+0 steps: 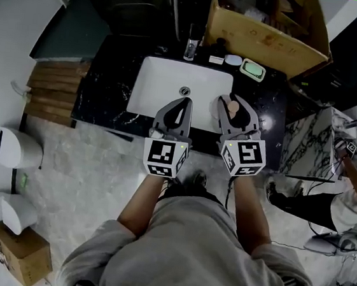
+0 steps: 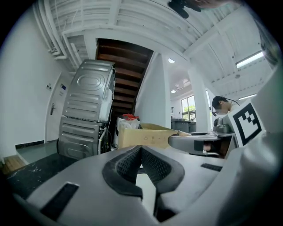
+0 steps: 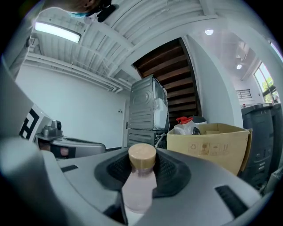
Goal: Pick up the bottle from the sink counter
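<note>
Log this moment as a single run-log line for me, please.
right gripper: shut on bottle | left gripper: shut, empty | place: both over sink front rim

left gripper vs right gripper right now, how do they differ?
The right gripper is clamped on a pale pink, tan-capped bottle; the left gripper holds nothing. The right gripper's jaws are kept apart by the bottle; the left gripper's pads meet at their tips. Shared: in the head view both sit side by side over the white sink, pointing the same way.

Open cardboard box [image 1: 262,37], green soap dish [image 1: 253,69], faucet [image 1: 191,46]
</note>
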The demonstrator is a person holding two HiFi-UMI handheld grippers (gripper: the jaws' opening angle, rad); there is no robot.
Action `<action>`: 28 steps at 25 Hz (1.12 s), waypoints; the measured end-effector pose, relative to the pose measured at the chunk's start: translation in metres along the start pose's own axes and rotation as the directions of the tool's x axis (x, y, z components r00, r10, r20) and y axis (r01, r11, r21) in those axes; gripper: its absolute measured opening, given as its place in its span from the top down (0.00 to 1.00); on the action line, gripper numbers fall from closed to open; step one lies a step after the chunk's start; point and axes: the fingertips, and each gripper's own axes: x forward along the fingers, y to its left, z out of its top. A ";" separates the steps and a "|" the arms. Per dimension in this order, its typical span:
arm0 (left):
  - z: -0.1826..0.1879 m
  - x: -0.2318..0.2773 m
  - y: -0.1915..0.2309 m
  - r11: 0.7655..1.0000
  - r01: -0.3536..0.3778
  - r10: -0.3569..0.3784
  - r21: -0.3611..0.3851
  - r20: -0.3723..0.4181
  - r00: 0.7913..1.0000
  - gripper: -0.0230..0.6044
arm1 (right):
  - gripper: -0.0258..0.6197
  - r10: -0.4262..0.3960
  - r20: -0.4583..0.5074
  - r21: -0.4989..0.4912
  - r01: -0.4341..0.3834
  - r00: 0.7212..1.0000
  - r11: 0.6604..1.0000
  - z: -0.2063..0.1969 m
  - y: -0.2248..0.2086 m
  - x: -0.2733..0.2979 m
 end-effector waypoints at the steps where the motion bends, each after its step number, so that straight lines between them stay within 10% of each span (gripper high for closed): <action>1: 0.001 -0.003 0.001 1.000 -0.011 0.011 0.006 0.001 1.000 0.94 | 0.77 0.007 0.002 -0.008 -0.007 1.000 1.000 0.001 0.002 -0.001; 28: 0.011 -0.010 -0.027 1.000 -0.005 0.005 0.029 0.031 0.999 0.94 | 0.77 0.032 0.046 -0.041 -0.031 0.998 0.999 0.019 0.008 -0.020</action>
